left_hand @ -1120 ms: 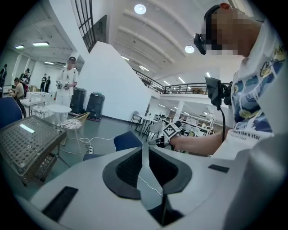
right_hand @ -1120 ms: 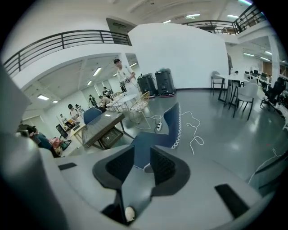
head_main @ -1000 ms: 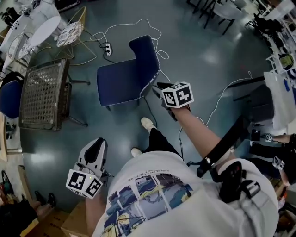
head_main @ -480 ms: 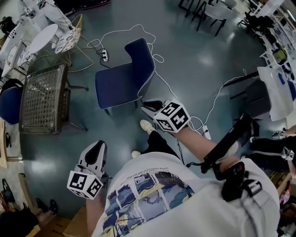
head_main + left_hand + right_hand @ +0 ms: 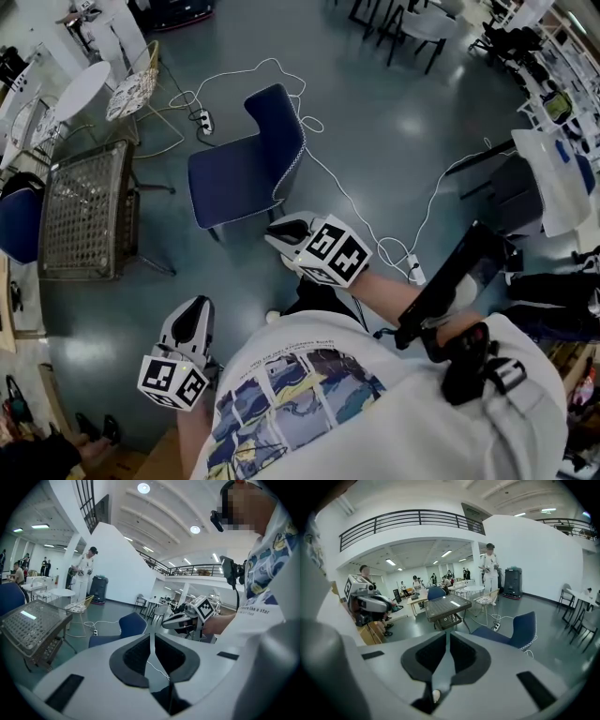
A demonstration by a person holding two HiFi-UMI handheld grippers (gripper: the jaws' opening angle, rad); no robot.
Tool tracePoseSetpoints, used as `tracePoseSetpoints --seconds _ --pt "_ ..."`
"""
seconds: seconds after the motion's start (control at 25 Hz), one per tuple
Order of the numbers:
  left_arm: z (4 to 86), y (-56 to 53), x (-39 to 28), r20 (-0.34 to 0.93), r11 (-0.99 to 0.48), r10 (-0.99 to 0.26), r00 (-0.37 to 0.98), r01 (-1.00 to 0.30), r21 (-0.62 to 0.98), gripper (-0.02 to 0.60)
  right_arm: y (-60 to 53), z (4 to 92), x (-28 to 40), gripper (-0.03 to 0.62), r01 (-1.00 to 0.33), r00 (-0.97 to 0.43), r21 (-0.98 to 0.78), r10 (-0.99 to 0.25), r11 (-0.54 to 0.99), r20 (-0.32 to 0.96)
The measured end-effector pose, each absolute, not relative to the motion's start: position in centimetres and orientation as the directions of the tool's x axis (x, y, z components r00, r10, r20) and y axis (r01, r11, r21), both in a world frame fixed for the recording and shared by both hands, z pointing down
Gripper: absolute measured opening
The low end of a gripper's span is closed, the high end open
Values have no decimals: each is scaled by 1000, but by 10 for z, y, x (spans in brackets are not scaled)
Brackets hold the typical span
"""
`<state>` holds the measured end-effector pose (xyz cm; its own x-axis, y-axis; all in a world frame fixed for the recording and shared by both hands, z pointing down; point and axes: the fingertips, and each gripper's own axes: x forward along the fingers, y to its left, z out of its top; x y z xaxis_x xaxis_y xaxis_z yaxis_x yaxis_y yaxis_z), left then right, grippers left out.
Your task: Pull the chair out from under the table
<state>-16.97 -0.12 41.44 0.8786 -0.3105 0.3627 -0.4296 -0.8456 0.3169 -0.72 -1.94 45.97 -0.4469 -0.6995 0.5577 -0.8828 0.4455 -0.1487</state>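
Nearest, the left gripper (image 5: 193,307) hangs empty, jaws almost together. The right gripper (image 5: 277,233), its jaws just closing on nothing, is near the chair (image 5: 239,169), which already stands clear to the right of the mesh worktop (image 5: 89,202). Any retreat should go straight back, without nudging the chair.

You stand on a dark, glossy teal floor (image 5: 394,122) that mirrors the lamps. A white cable (image 5: 246,64) loops across it to a power strip (image 5: 201,121). Ahead on your left are a round white table (image 5: 82,89) and a wire chair (image 5: 131,89). Dark tables and chairs (image 5: 412,28) stand farther off. White walls (image 5: 534,559) rise to a balcony with a black railing (image 5: 408,520), under round ceiling lights (image 5: 144,488).
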Motion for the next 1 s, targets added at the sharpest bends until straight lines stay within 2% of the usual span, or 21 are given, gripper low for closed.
tracePoseSetpoints --seconds 1.0 --pt "418 5 -165 371 -843 -313 874 -436 316 40 -19 452 -3 25 -878 -451 -129 -708 460 543"
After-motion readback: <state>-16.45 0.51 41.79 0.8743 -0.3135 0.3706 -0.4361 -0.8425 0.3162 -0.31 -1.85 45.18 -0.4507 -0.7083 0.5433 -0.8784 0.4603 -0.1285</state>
